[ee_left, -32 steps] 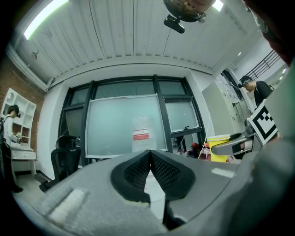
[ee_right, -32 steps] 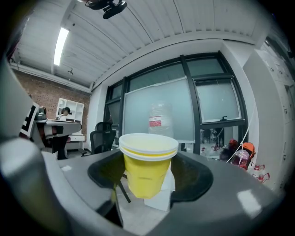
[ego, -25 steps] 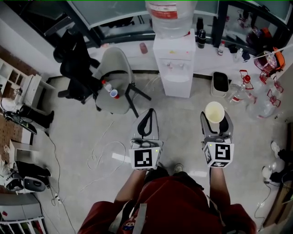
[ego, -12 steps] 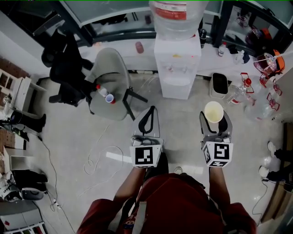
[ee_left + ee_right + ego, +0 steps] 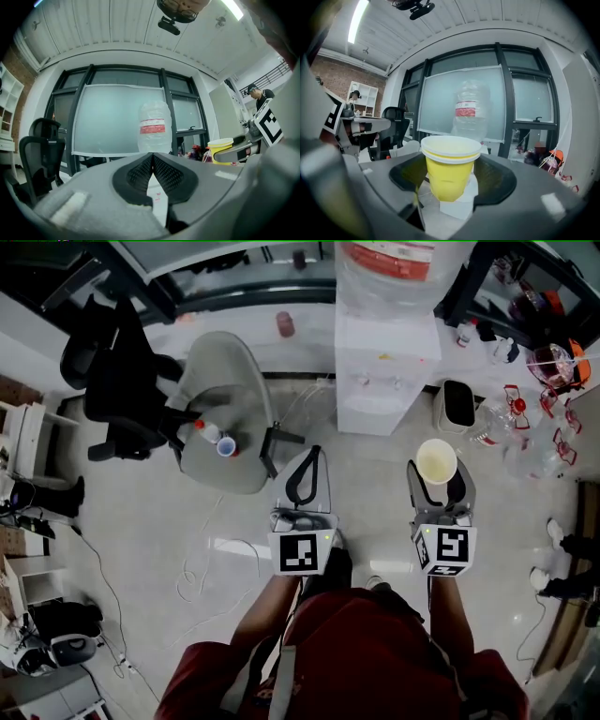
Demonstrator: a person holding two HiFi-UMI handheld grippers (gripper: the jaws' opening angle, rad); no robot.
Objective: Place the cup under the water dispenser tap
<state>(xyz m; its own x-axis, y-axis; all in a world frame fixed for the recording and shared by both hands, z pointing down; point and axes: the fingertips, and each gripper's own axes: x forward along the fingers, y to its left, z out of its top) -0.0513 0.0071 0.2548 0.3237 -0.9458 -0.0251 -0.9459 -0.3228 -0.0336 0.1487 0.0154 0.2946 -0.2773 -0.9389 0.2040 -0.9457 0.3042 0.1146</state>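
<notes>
With the yellow cup (image 5: 437,463) pinched upright in the wide-set jaws of the right gripper (image 5: 451,180), well short of the far water dispenser (image 5: 387,371), and the left gripper (image 5: 152,164) closed empty, a hard squeeze may buckle it or its rim may knock the tap (image 5: 397,383).

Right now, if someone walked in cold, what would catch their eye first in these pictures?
The yellow cup stands out first, held upright between the fingers of the right gripper, which press on its sides. Just beyond it stands the white water dispenser, with a big clear bottle on top. The left gripper is alongside, shut and empty.
</notes>
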